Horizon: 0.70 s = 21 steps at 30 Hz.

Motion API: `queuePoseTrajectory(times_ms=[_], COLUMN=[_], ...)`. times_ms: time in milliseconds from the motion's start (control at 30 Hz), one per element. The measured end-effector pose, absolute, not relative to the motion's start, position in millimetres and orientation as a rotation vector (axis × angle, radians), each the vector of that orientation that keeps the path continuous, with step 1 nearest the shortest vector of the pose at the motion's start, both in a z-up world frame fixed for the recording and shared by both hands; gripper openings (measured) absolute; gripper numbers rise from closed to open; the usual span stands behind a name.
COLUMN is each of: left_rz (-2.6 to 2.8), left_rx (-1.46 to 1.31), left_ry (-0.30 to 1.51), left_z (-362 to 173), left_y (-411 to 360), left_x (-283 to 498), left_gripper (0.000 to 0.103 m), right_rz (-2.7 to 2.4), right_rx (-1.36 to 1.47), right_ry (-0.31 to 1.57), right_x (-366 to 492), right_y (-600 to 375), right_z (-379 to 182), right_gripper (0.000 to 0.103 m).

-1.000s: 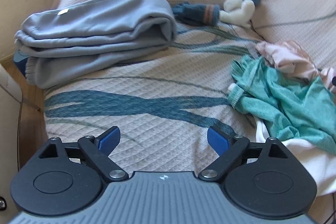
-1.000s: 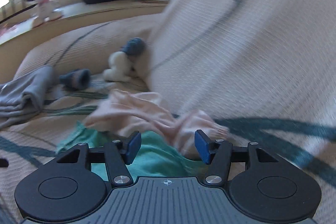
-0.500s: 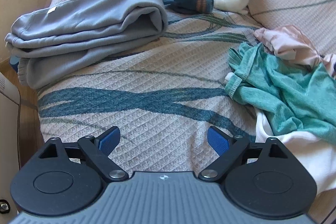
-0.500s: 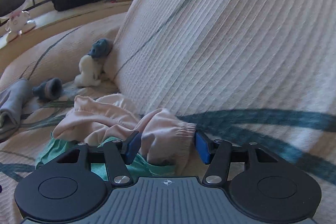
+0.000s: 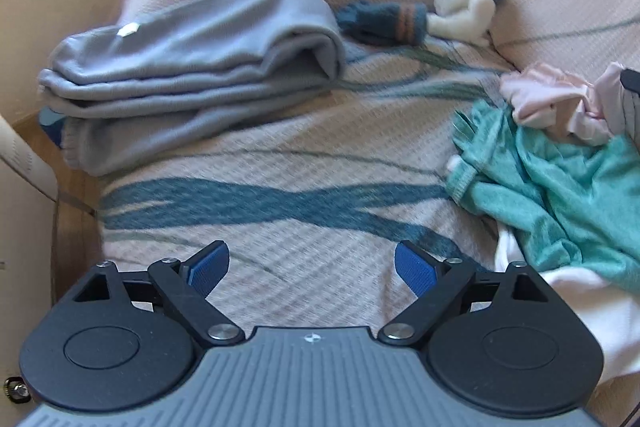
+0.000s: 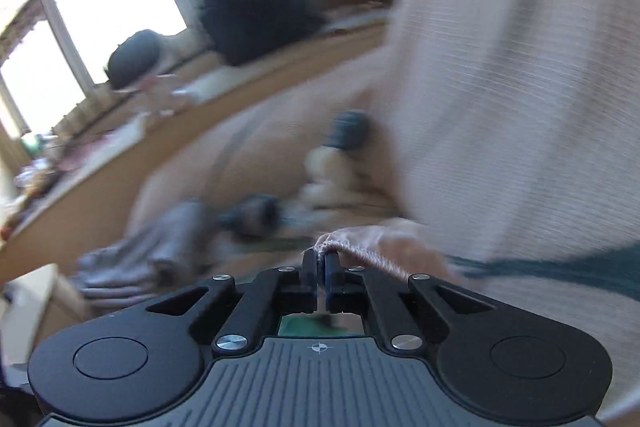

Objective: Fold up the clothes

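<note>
**Pink hem pinched, pile still tangled**

The pink garment [image 6: 384, 247] lies on the bedspread at the foot of a big cushion [image 6: 520, 67], on top of the unfolded heap. The right gripper [image 6: 320, 263] is clenched on its gathered, elastic hem: a ridge of ribbed fabric stands up between the blue pads, which have just been closing on it. The right wrist view is streaked with blur, so how much cloth is caught is hard to judge; it looks like a thin edge only.

In the left wrist view the same pink garment [image 5: 560, 99] rests against a teal top [image 5: 560, 187], and something white [image 5: 568, 291] shows under the teal one. The left gripper [image 5: 312, 267] is released, jaws wide, hovering over bare bedspread [image 5: 300, 155] with nothing between the pads.

Farther off, a folded grey garment [image 5: 192, 67] sits near the bed's edge, with a dark sock [image 5: 380, 23] and a soft toy [image 5: 464, 11] beyond it.

Likely troubles:
- Such a shallow grip on stretchy elastic could slip out if the piece is lifted fast.
- The pink cloth overlaps the teal top, so a lift may drag that along or topple the heap.
- One corner held alone will let the garment hang twisted; the left gripper probably has to take a second edge.
</note>
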State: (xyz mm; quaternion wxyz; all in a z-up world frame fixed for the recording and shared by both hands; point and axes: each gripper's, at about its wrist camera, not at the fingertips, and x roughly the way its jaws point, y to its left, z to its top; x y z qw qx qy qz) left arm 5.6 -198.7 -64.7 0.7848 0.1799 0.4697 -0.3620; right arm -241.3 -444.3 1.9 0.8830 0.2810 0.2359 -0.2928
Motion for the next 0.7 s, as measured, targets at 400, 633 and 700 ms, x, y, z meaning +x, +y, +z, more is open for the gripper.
queuePoseTrajectory(times_ms=[400, 633, 700], left_rz=[-0.614, -0.512, -0.497], left_rx=[0.3, 0.284, 0.272], left_ry=[0.962, 1.01, 1.015], left_z=[-41.0, -49.9, -49.2], left_y=[-139.4, -100.1, -90.2], left_x=[38.2, 51.3, 52.6], left_gripper=[0.09, 0.09, 0.09], right_rz=[-0.207, 0.12, 0.169], right_rx=[0.591, 0.608, 0.533], right_ry=[0.56, 0.755, 0.806], right_x=[-125.9, -77.4, -65.3], right_y=[-356.9, -252.9, -220.0], right_z=[-13.7, -63.4, -71.3], right_gripper=[0.005, 0.005, 0.006])
